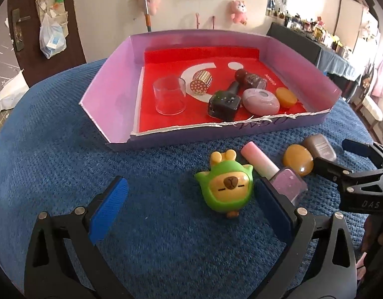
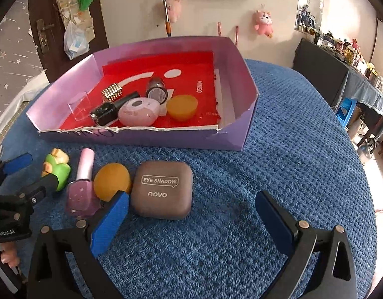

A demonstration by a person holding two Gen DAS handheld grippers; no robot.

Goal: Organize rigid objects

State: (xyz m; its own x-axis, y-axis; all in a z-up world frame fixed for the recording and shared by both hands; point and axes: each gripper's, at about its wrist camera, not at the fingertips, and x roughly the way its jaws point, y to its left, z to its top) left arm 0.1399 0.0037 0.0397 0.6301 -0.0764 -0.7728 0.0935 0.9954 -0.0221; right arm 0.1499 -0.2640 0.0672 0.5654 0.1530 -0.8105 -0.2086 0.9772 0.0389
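A purple box with a red floor holds a clear cup, a studded gold cylinder, a dark polish bottle, a lilac oval case and an orange dome. In front of it on the blue cloth lie a green-and-yellow toy figure, a pink nail polish bottle, an orange dome and a brown eye shadow case. My left gripper stands open around the toy. My right gripper is open around the eye shadow case.
The blue textured cloth covers the round table. Plush toys and a brush hang on the back wall. A dark shelf with small items runs along the right. A door stands at the left.
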